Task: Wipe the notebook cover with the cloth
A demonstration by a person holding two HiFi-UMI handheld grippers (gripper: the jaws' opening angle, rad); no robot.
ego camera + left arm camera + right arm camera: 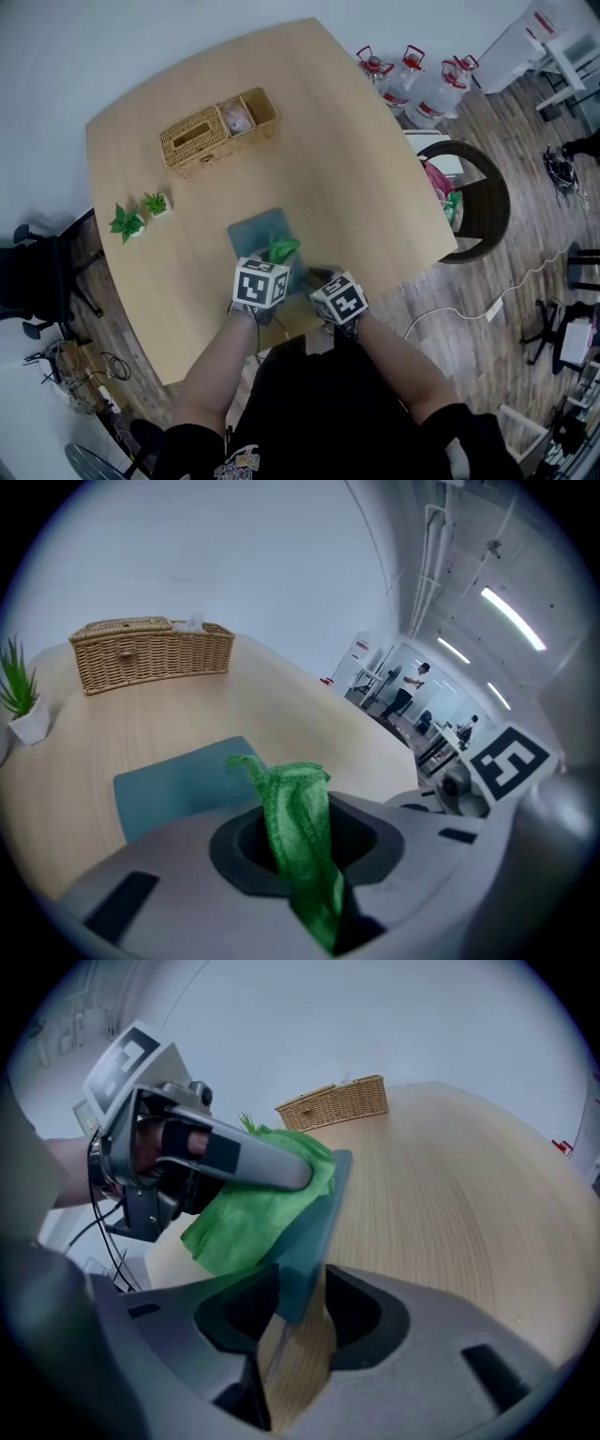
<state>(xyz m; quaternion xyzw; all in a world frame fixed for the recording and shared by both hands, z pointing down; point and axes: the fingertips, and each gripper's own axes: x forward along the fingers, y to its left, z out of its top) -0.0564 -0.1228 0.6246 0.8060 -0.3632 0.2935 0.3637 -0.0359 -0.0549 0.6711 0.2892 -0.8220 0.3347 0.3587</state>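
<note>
Notebook, one, teal, on tabletop, near edge gripped by right tongs, left tongs pinching one green cloth against its cover, two potted plants, one wicker basket.
</note>
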